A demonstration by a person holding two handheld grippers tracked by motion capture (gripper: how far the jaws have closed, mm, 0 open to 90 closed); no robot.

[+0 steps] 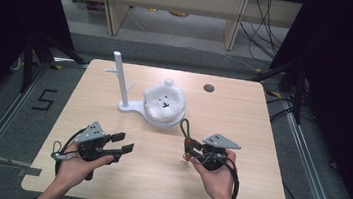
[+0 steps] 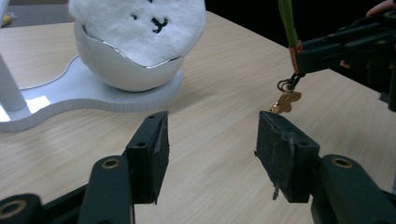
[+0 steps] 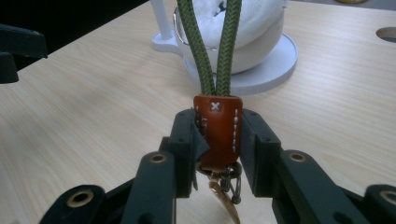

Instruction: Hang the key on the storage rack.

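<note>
Item: green-cord keychain (image 3: 215, 122), pinched by its brown leather tab in the right hand-held gripper (image 1: 198, 150), at 5 o'clock of the white stand (image 1: 136, 106).

Left hand-held gripper (image 1: 124, 143): jaws spread, nothing between.

Risk, as judged: the small tab may be let slip, or the loop may be missed at the peg.

Counter (image 1: 104, 182): pale wood, a grommet hole (image 1: 209, 88) at 1 o'clock. Room: dark curtains, grey floor.

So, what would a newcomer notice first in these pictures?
Probably the fluffy white plush bear face sitting in a white bowl-shaped stand with an upright white post, mid-table. Next, the olive-green cord loop with brown leather tab, clamped in the right gripper; the left gripper is open beside it.
</note>
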